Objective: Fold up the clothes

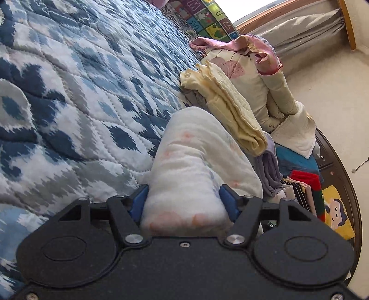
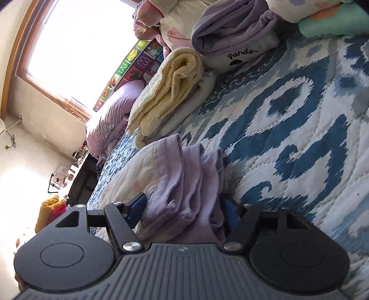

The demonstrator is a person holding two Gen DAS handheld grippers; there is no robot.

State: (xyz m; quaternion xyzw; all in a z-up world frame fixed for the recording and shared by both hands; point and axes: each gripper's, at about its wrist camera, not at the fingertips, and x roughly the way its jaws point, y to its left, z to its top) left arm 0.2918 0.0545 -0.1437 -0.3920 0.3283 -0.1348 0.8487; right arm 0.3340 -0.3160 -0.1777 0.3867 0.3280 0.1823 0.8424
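Left gripper [image 1: 184, 203] clamps the white folded garment [image 1: 196, 166]; right gripper [image 2: 183, 207] clamps its lilac hems [image 2: 186, 184]. Judged: carrying the fold; next, set it near the yellow towel [image 2: 166, 92] at 12 o'clock.

1. Left wrist view: looks forward along the left gripper [image 1: 184, 203], low and close over the blue-patterned quilt [image 1: 69, 92], facing folded bedding and a window [image 1: 242, 9] far ahead.
2. Right wrist view: rolled sideways, equally close behind the right gripper [image 2: 182, 207], window [image 2: 76, 46] ahead-left.
3. Shared: the quilt and yellow folded blanket [image 1: 233, 110] [image 2: 166, 92].
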